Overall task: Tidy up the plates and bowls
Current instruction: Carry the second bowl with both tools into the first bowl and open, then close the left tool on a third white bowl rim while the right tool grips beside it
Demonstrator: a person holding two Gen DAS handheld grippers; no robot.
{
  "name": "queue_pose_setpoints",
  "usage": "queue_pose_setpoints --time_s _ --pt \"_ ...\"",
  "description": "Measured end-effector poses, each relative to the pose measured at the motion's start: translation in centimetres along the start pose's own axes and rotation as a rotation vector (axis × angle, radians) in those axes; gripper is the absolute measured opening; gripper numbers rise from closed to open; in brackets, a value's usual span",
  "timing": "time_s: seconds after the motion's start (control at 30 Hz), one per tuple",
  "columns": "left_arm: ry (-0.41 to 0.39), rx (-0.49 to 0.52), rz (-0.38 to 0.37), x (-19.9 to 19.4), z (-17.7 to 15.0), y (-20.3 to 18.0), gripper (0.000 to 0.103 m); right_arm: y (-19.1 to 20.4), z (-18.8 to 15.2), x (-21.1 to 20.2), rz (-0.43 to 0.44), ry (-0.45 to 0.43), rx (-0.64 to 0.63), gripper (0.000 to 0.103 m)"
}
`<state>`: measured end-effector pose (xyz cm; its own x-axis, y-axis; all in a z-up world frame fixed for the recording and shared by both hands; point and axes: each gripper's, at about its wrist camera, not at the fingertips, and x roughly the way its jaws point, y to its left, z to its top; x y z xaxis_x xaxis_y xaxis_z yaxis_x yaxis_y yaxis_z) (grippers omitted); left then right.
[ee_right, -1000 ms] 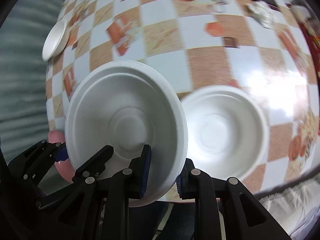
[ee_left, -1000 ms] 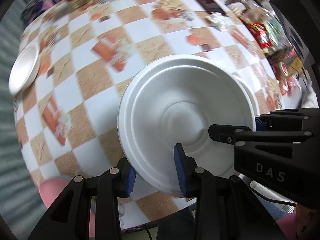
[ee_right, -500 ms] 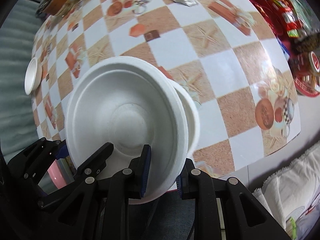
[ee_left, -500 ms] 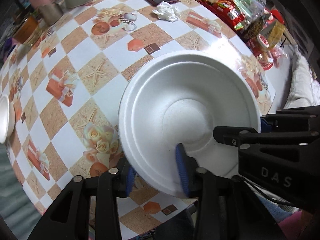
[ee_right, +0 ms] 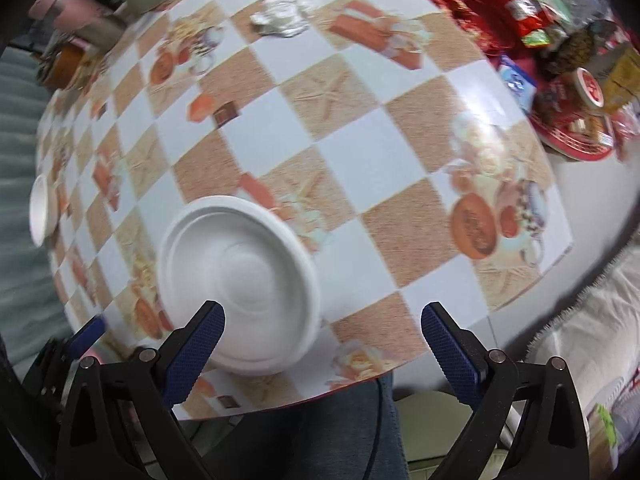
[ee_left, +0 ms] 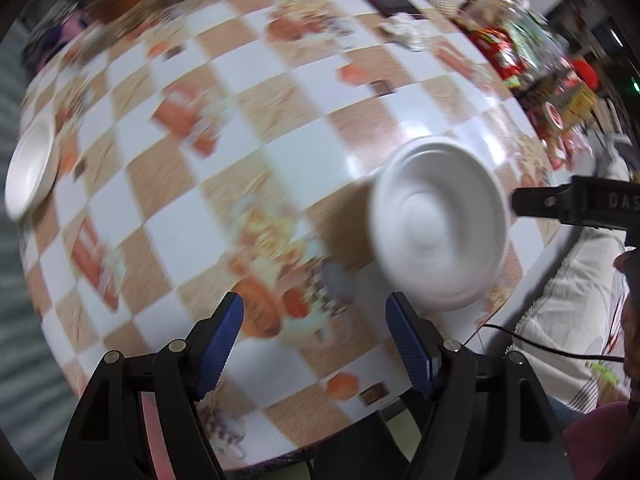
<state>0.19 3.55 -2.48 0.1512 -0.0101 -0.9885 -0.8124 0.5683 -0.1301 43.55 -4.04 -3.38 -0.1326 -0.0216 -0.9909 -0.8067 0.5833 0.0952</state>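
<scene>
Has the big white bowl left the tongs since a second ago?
Yes. The bowl now sits on the checkered table, stacked; both tongs are opening, empty.

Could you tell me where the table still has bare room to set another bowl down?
The checkered middle of the table is free, between the stacked white bowls near the front edge and the small bowl far left. The snack packets crowd the right corner.

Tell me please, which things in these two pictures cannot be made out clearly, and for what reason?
- Stacked white bowls: right wrist view; the count is hidden, since nesting shows only the top one.
- Small white bowl: right wrist view; squeezed at the left edge.
- Tablecloth print: left wrist view; motion blur.
- Snack packets: left wrist view; blurred, labels unreadable.
</scene>
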Motion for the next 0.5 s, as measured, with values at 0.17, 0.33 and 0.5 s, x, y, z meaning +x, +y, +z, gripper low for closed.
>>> queue_pose_setpoints --time_s 0.17,0.33,0.5 --pt "0.024 -0.113 0.000 0.1 -2.1 3.0 0.077 0.0 0.0 0.0 -0.005 -0.012 0.028 0.100" --pt "0.018 -0.169 -0.004 -0.1 -3.1 4.3 0.077 1.0 -0.2 -0.2 -0.016 -0.026 -0.005 0.100" --pt "-0.007 -0.192 -0.001 -0.9 -3.4 5.2 0.077 3.4 -0.4 -0.2 -0.017 -0.033 -0.074 0.100"
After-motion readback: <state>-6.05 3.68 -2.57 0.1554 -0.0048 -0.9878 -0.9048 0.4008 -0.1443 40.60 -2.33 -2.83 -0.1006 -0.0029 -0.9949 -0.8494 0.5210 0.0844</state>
